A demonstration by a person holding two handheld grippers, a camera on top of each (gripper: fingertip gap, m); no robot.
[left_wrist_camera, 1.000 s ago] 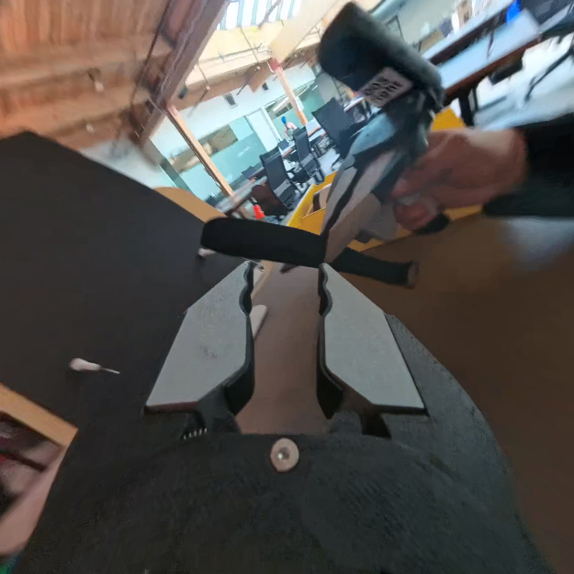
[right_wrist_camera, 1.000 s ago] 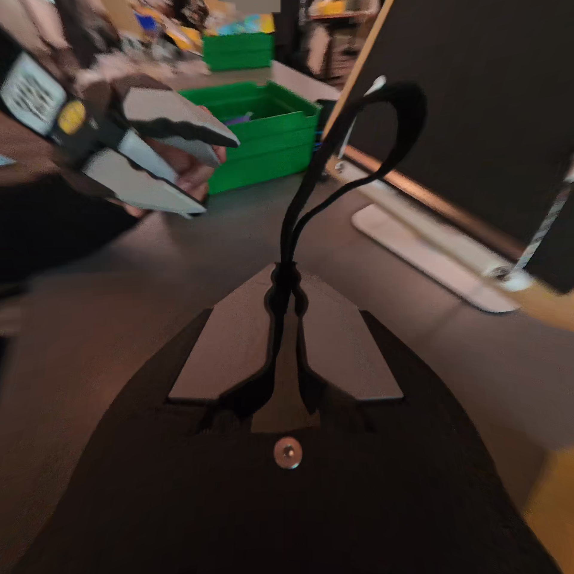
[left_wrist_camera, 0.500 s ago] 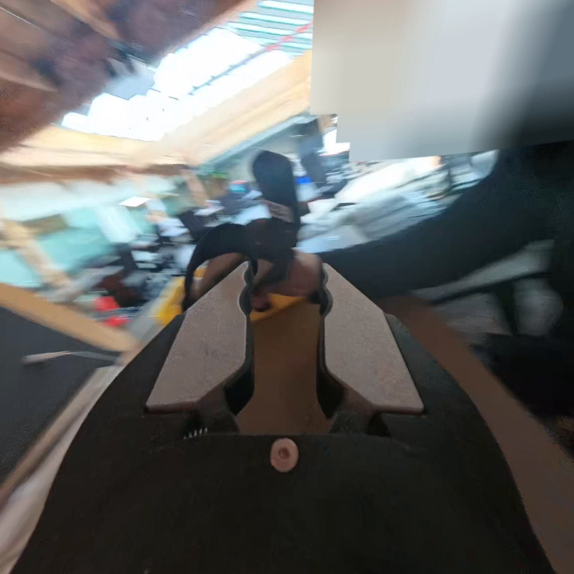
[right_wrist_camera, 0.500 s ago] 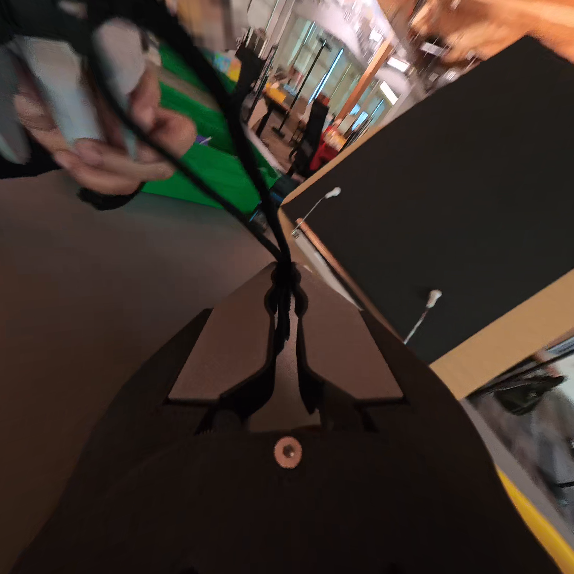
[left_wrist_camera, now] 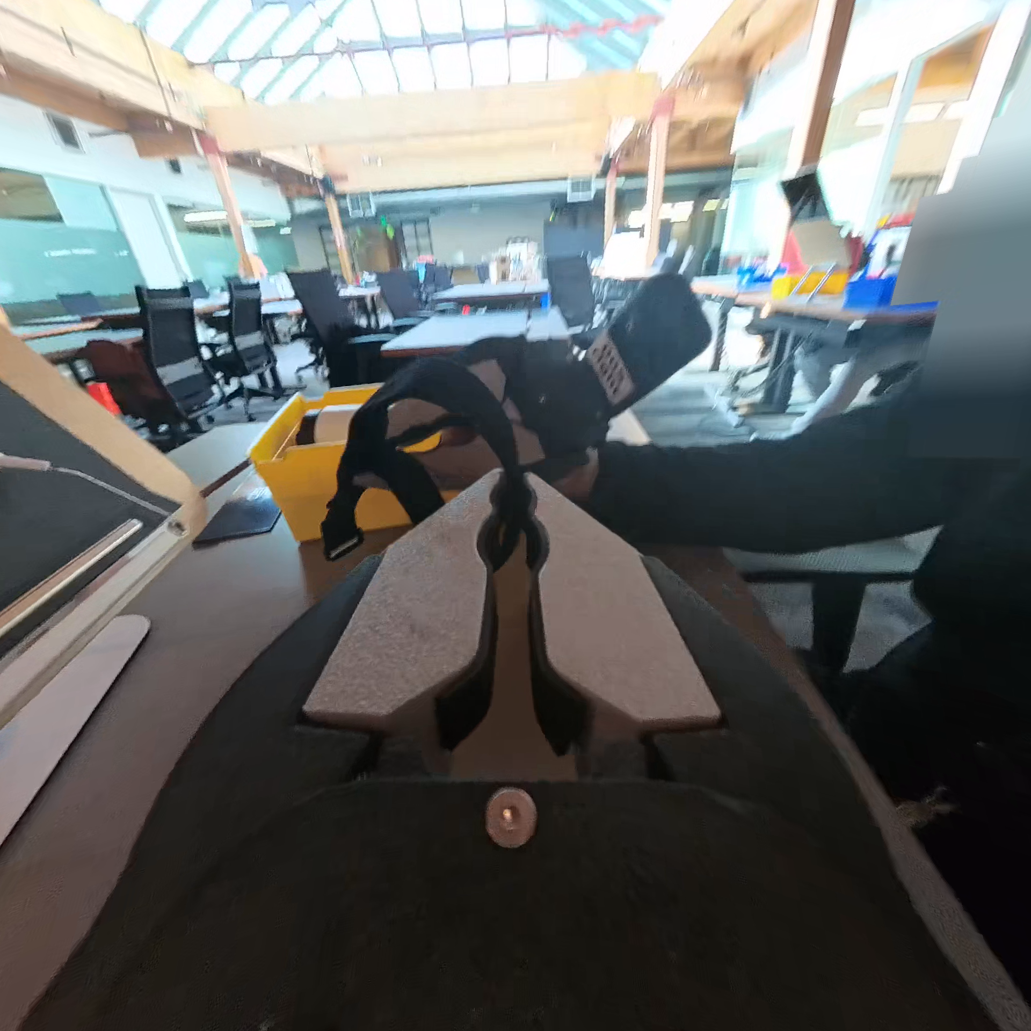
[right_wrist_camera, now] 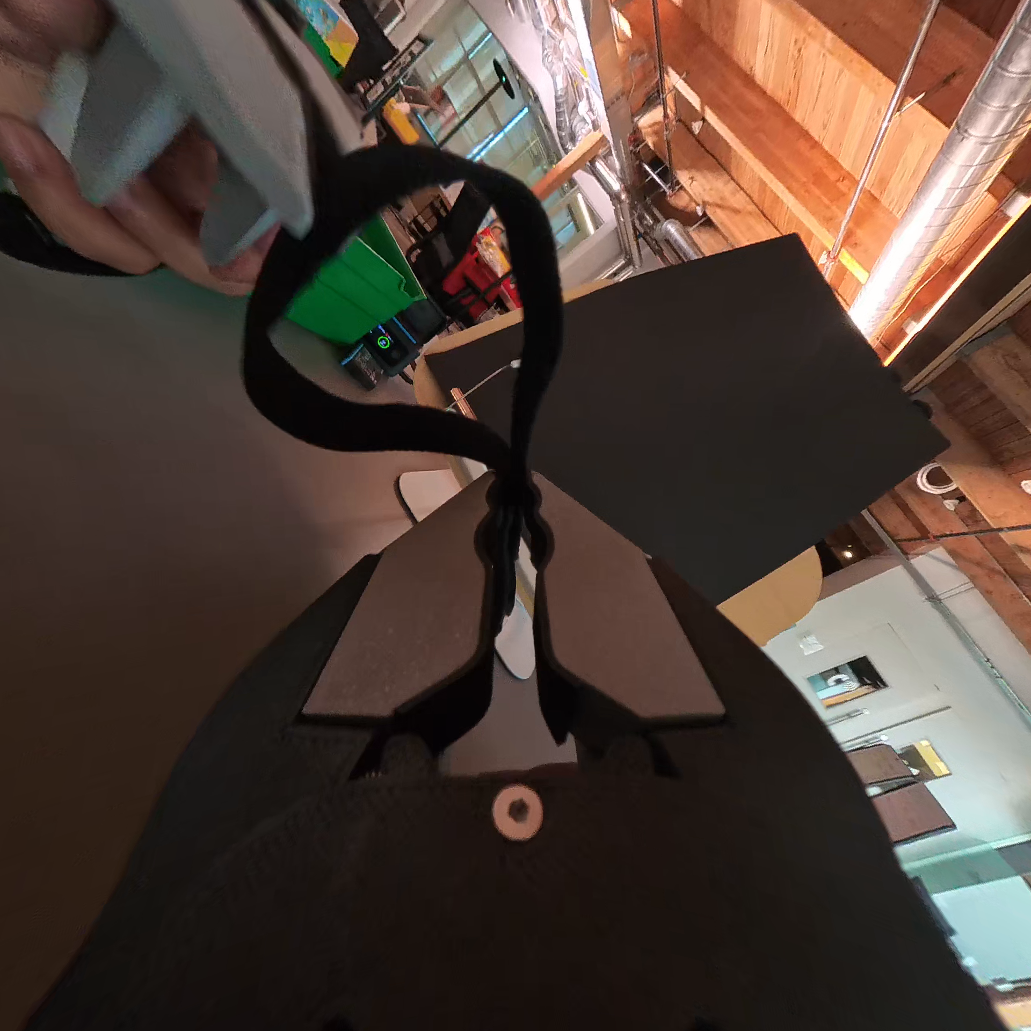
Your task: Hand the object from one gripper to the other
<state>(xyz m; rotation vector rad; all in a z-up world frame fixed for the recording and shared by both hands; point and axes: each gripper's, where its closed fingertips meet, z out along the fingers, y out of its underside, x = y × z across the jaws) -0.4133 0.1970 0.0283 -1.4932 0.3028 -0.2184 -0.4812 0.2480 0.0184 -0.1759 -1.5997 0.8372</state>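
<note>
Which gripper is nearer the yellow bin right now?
Right, most likely. The right gripper, shut on the black strap, sits close by the yellow bin's right end. The left gripper clamps the same strap farther back, short of the bin.

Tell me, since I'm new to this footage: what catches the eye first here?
A black strap loops in mid-air above the table, pinched at once by both tools: the left hand-held gripper and the right hand-held gripper are each shut on it. Behind the strap in the left wrist view sits a yellow bin; in the right wrist view, a green bin.
</note>
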